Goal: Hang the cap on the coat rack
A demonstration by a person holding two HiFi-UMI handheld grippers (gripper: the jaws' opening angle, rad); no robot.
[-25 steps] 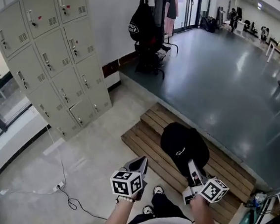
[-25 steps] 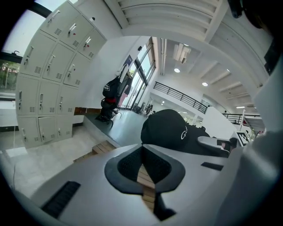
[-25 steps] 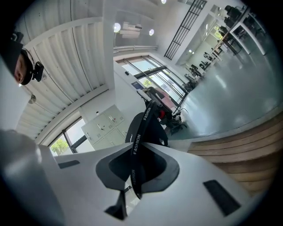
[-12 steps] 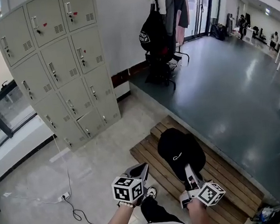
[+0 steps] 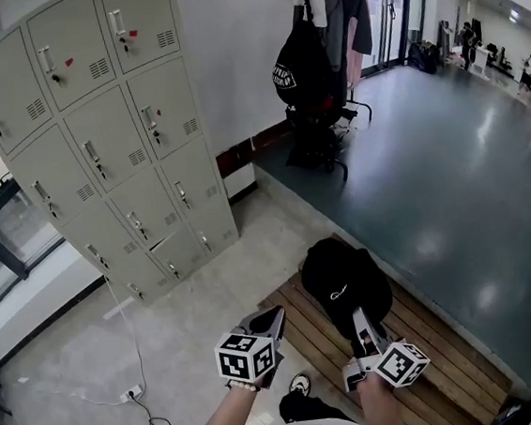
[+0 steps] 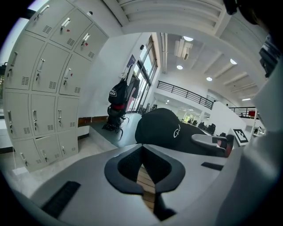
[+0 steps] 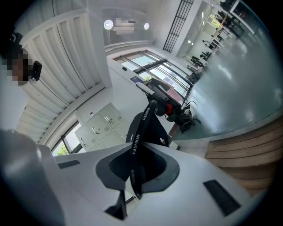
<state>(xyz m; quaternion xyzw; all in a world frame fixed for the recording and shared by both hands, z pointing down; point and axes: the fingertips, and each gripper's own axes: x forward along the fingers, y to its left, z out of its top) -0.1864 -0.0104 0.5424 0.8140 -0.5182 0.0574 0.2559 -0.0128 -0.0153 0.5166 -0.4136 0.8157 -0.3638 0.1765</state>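
Looking down on a bank of grey lockers [image 5: 107, 139] far to the left of the cap [image 5: 343, 279], showing small red tags beside some door handles but no legible print. Seeing a white power strip [image 5: 132, 393] with its cable on the floor, also well left of the cap and nearer the person. Holding the left gripper [image 5: 274, 315] just left of the cap, apart from it, its 2 jaws pressing together with nothing between them. Carrying the black cap over a wooden platform [image 5: 440, 349], displaying a small white embroidered script on its crown, too small for reading. Pinching the cap's black strap [image 7: 135, 148], printed "FASHION" in white, with the right gripper [image 5: 361, 318] on the near side of the cap, jaws clamping nearly together on that strap. Facing the coat rack [image 5: 319, 3] far beyond the cap, well apart from it, bearing clothes and a black bag [image 5: 299, 66] wearing a round white-lettered patch, not readable.
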